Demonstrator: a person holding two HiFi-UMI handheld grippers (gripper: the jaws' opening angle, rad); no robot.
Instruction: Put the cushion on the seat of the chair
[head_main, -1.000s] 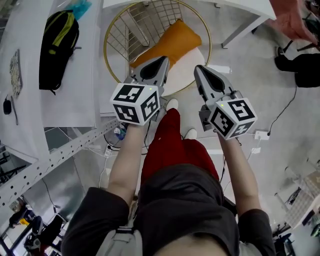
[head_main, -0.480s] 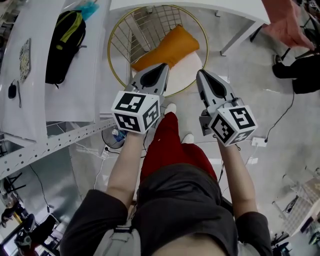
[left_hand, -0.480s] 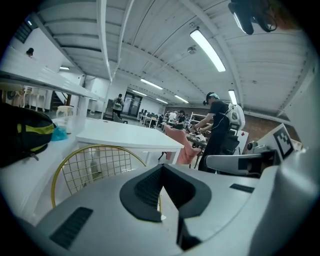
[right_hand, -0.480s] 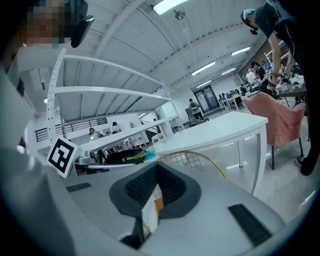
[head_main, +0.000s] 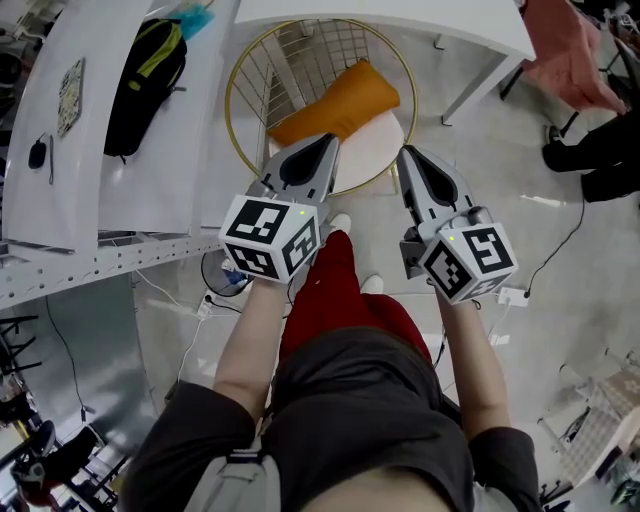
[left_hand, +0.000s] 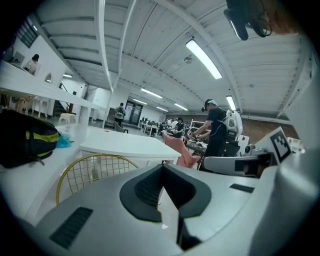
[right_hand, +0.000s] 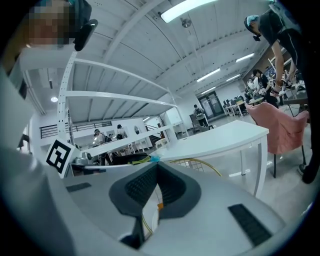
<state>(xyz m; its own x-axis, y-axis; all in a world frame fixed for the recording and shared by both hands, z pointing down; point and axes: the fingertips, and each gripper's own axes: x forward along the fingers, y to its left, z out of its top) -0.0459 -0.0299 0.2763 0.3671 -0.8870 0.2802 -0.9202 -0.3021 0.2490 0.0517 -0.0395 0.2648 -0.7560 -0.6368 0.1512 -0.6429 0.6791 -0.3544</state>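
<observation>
Both claws are pressed together with nothing in them. My left gripper (head_main: 322, 150) and right gripper (head_main: 408, 160) hang side by side over the front edge of the chair (head_main: 268, 70). Just beyond the tips is the chair's white seat (head_main: 375, 140). The orange cushion (head_main: 340, 102) lies on the back half of the seat, against the chair's wire backrest. Its long axis slants from near-left to far-right. I'd say the left claw is nearer, close to the cushion's near end.
</observation>
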